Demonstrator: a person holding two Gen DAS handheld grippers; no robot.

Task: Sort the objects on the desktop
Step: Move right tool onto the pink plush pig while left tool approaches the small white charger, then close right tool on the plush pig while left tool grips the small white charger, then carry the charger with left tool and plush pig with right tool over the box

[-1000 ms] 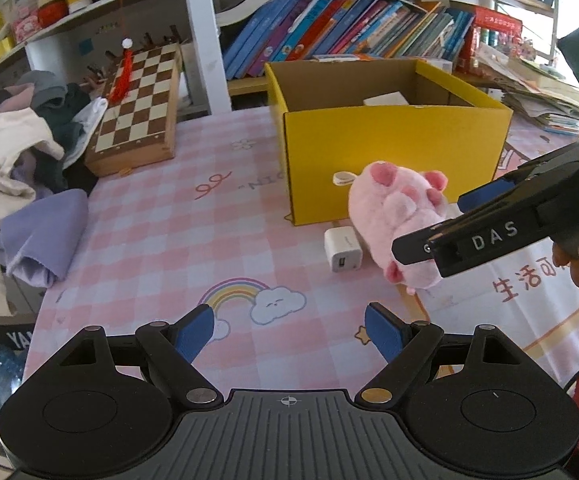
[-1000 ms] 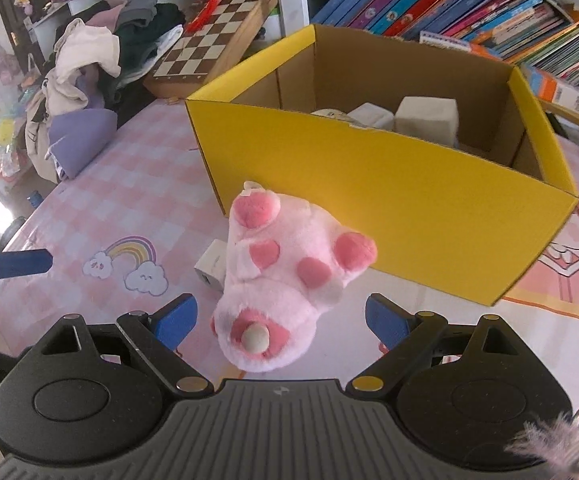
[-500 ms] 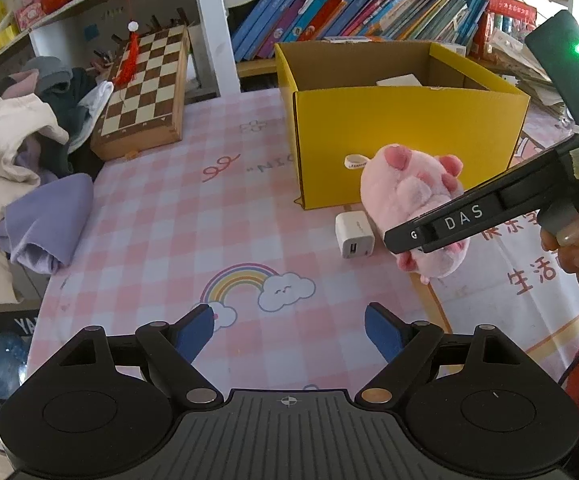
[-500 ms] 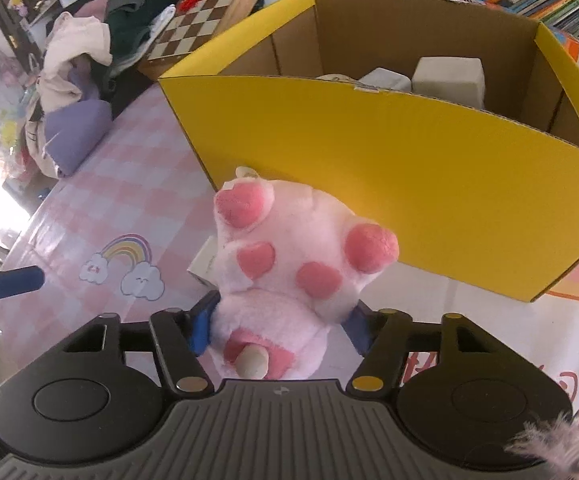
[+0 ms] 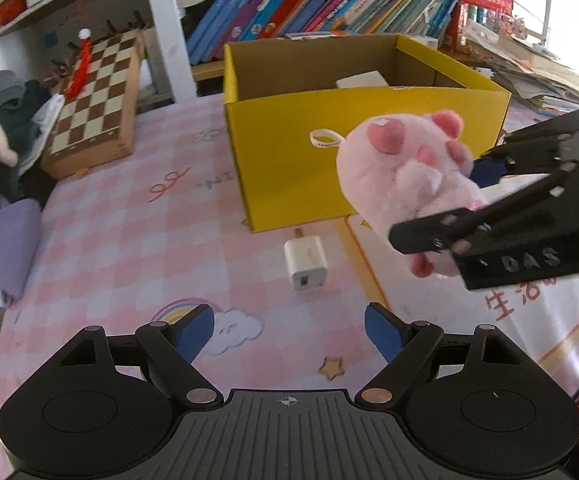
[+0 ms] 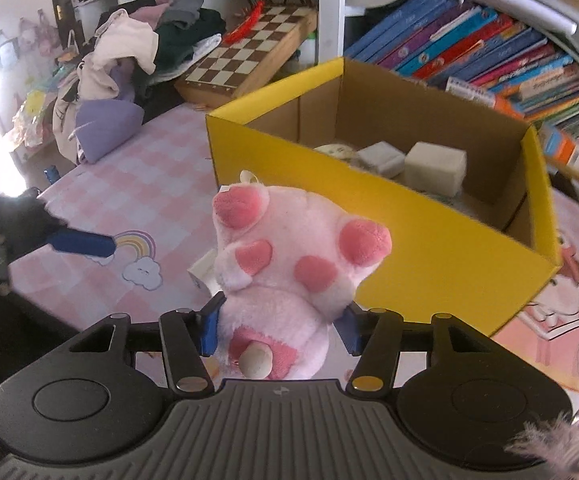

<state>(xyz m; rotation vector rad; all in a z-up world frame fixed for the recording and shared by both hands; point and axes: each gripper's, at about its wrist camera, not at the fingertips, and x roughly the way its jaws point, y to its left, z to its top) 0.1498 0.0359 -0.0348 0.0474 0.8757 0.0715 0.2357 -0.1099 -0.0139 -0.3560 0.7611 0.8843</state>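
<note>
Pink plush toy (image 6: 289, 276) sits mid-frame in the right wrist view, pinched between the blue pads (image 6: 208, 326) of the right gripper (image 6: 279, 326); jaws closed in on its lower body, pads pressing both sides. In the left wrist view the same toy (image 5: 405, 176) shows at right of centre, lifted clear of the table (image 5: 129, 220), in front of the yellow box (image 5: 349, 160), with the right gripper's (image 5: 469, 204) black fingers around it. White loop tag (image 5: 325, 138) sticks out from the toy's upper left.

Left gripper (image 5: 289, 330) at bottom of its view, jaws wide apart, nothing between the blue pads (image 5: 193, 330); it hangs over the pink checked table cover. White charger plug (image 5: 305, 266) lies on the table just below the box's front wall, centre frame, above the left gripper.

Yellow box (image 6: 389, 216) open-topped, upper right in the right wrist view, holding two whitish blocks (image 6: 435, 166) and something round, unclear. Chessboard (image 5: 97, 100) upper left, leaning by the bookshelf post. Books (image 5: 321, 4) along the top. Clothes pile (image 6: 137, 48) upper left of the right wrist view. Rainbow and cloud print (image 5: 209, 316) on the cover between the left pads.
</note>
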